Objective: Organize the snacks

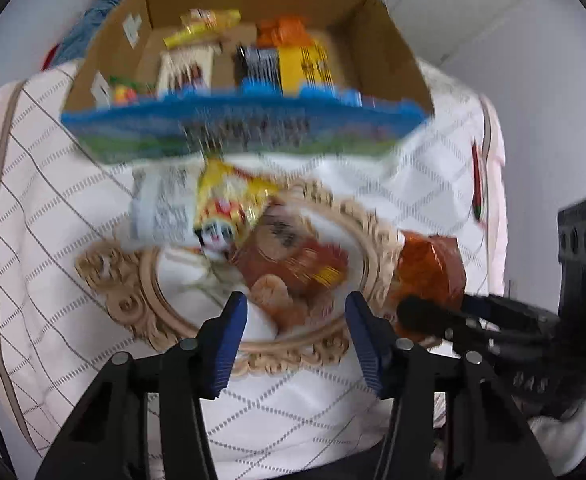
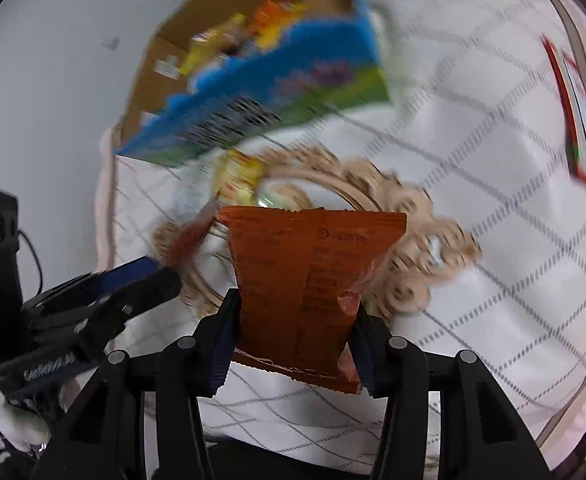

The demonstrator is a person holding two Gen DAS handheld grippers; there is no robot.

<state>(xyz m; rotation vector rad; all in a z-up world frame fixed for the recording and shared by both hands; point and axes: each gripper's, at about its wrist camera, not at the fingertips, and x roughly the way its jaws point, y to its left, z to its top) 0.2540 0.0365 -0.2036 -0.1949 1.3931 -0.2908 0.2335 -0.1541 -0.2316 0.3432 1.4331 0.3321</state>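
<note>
The right gripper [image 2: 293, 332] pinches an orange snack bag [image 2: 305, 280] between its blue pads. The bag hangs up in the air, above the ornate round tray [image 1: 357, 216] on the worktop. The worktop is covered with a white quilted cloth [image 1: 53, 240] with a diamond pattern.

The left gripper [image 1: 297, 328] has its jaws apart, and nothing is between them. It points down at the tray. On the tray lies a brown cookie bag [image 1: 289, 256]. A yellow snack bag [image 1: 229, 200] lies at the far edge of the tray, partly on top of a white packet [image 1: 161, 208].

Behind the tray stands an open cardboard box [image 1: 389, 40] with a blue and green front. Inside it are more snacks: a yellow pack [image 1: 305, 64], an orange pack [image 1: 281, 30] and some others that are too blurry to tell.

A red and green flat packet [image 2: 573, 120] lies far off at the side of the cloth.
</note>
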